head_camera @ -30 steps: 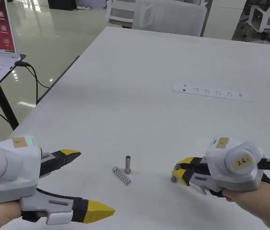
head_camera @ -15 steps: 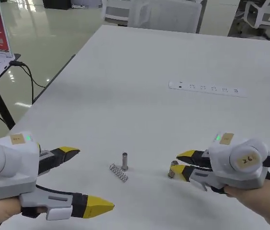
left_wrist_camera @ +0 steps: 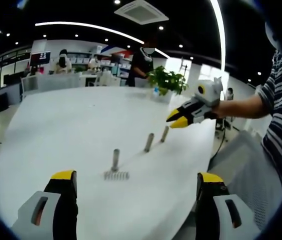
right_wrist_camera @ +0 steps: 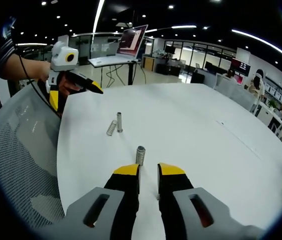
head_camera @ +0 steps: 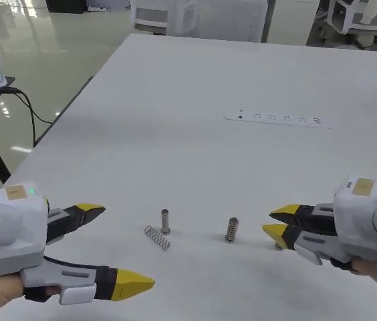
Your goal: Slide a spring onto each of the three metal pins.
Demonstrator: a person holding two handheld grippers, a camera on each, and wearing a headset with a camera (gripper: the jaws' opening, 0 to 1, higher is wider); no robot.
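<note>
At the near left edge: left gripper (head_camera: 111,249), jaws spread wide and empty, over the table (head_camera: 195,154).
Near right: right gripper (head_camera: 279,224), jaws a narrow gap apart, nothing between them (they point inward, toward the pins).
Between the grippers: bare pin (head_camera: 166,221) upright, loose spring (head_camera: 156,237) lying flat just beside its base; sprung pin (head_camera: 232,229) upright to its right, coil around it.
Beside the right gripper: third pin (left_wrist_camera: 165,133); whether it carries a spring cannot be told.
Mid table: bare white surface, open room.
Far: power strip (head_camera: 279,119), well apart from the pins.
Left edge: drops to the floor; laptop (right_wrist_camera: 131,40) stands beyond.
</note>
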